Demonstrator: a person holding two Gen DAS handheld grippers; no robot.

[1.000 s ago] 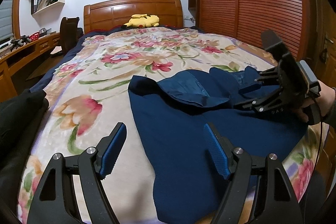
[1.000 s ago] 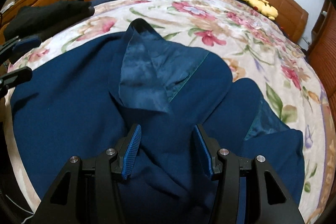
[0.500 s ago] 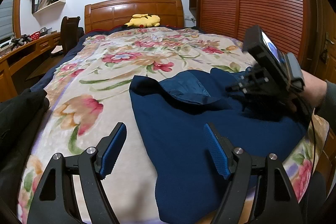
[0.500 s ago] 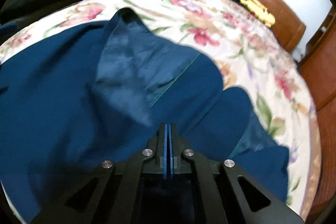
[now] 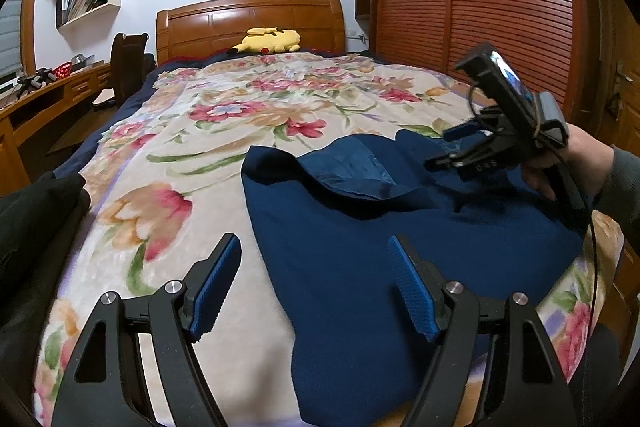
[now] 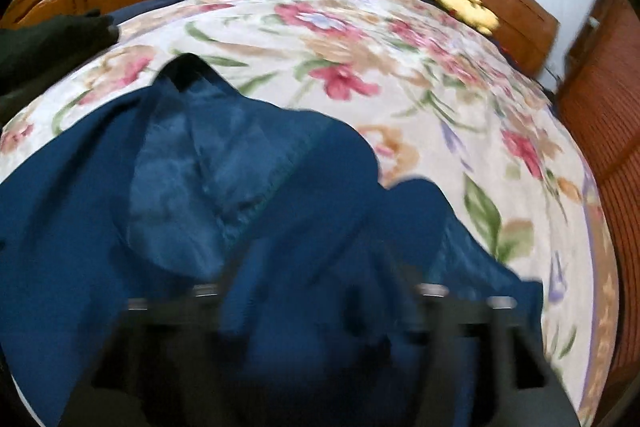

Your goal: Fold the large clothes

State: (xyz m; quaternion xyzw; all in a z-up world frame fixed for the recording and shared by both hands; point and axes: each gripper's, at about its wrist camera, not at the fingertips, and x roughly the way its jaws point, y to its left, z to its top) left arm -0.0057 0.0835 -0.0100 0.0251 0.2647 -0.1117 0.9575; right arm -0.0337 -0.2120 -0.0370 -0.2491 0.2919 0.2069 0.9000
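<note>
Blue coat (image 5: pixel 360 235) lay on flowery bed (image 5: pixel 224 131). Left gripper (image 5: pixel 316 287) stood wide open, held nothing. Right gripper (image 5: pixel 444 149) was opening above coat, held nothing.

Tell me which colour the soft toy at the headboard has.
Yellow: the soft toy shows sharpest in the left wrist view.

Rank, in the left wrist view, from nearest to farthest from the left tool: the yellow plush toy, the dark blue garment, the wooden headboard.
1. Dark blue garment, spread just ahead of the left tool, partly between its fingers.
2. Yellow plush toy, at the bed's far end.
3. Wooden headboard, right behind the toy.
</note>
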